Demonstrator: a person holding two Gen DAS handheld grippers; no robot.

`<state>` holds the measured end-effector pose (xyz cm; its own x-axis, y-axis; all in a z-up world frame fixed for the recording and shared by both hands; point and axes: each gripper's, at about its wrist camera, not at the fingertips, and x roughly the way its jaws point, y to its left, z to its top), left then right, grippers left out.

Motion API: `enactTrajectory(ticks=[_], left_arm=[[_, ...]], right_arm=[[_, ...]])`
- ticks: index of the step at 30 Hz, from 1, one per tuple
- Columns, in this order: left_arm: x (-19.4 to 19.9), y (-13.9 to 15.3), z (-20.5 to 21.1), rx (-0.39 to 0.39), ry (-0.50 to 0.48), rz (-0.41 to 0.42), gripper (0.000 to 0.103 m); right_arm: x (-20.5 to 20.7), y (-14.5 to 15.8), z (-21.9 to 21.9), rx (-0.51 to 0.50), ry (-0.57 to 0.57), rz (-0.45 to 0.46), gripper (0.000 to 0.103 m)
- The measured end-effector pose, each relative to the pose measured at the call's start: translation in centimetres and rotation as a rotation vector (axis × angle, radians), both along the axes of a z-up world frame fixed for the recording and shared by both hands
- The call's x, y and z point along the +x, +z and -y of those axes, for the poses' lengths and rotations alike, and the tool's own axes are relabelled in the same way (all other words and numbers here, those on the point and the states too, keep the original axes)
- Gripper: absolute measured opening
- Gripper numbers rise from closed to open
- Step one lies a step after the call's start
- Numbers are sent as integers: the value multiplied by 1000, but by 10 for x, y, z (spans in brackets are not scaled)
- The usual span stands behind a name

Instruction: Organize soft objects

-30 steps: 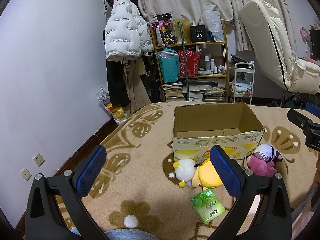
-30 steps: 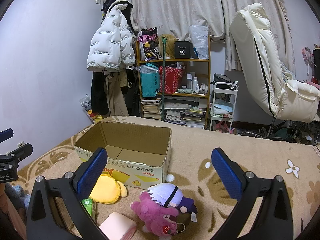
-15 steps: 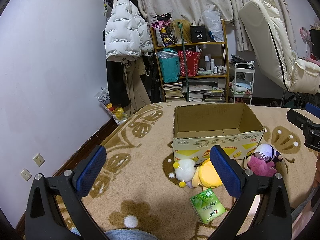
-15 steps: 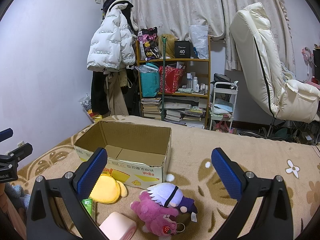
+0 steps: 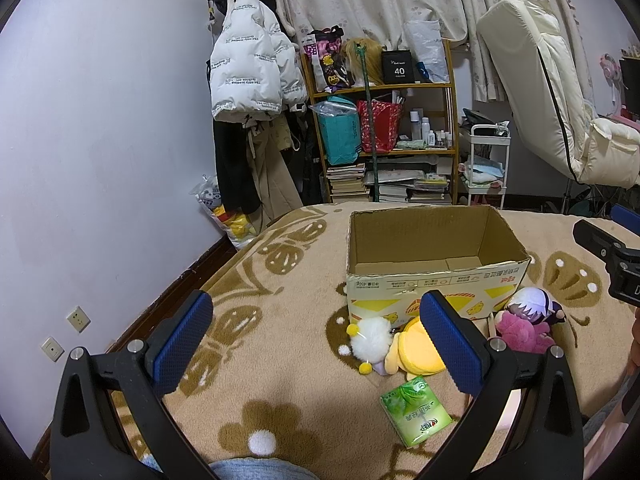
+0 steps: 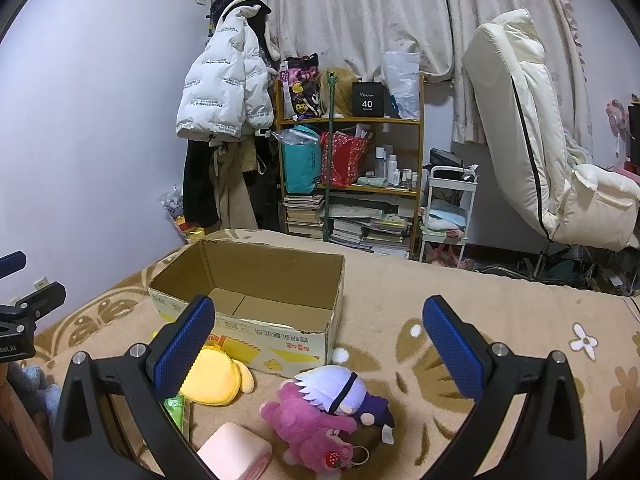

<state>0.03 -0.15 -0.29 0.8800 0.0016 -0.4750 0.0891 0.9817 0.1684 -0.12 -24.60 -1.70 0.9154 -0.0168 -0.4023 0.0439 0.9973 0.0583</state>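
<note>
Nearest, wide open and holding nothing: left gripper [image 5: 316, 336] and right gripper [image 6: 318, 344], both hovering above the blanket [image 5: 280, 300]. Just beyond, loose on the blanket: green tissue pack [image 5: 416, 410], pink roll [image 6: 234, 454], white pompom plush [image 5: 370, 338], yellow plush [image 6: 214, 378], pink bear plush [image 6: 310, 426] touching purple-haired doll [image 6: 340, 390]. Behind these, open cardboard box [image 6: 256, 296], seemingly empty. Best to start with the nearest plush: descend straight, straddle the fattest part, squeeze firmly, lift clear over the box's front wall.
</note>
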Motion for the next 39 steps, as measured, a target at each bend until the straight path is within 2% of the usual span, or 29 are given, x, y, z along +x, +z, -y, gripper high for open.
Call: enactTrajectory(ticks=[7,12,18,22,30,39], left_arm=[[1,-1,0,0,1,-7,102],[13,-8,-5,4,5,-84,102],[26,-17,0,-5,14,-128,102],[38,-22,5,-42,33,-174,102],[59,-41,21,-59,27,-292,102],[86,-69,30,-99,45,-403,102]], right_arm=[[0,-1,1,0,0,0,103],[1,-1,2,5,9,-11,103],[6,-17,5,38,20,-43,103],[13,-22,9,58,22,-83,103],[43,-38,19,122,25,-212,103],[65,-55,26,161,8,-293,103]])
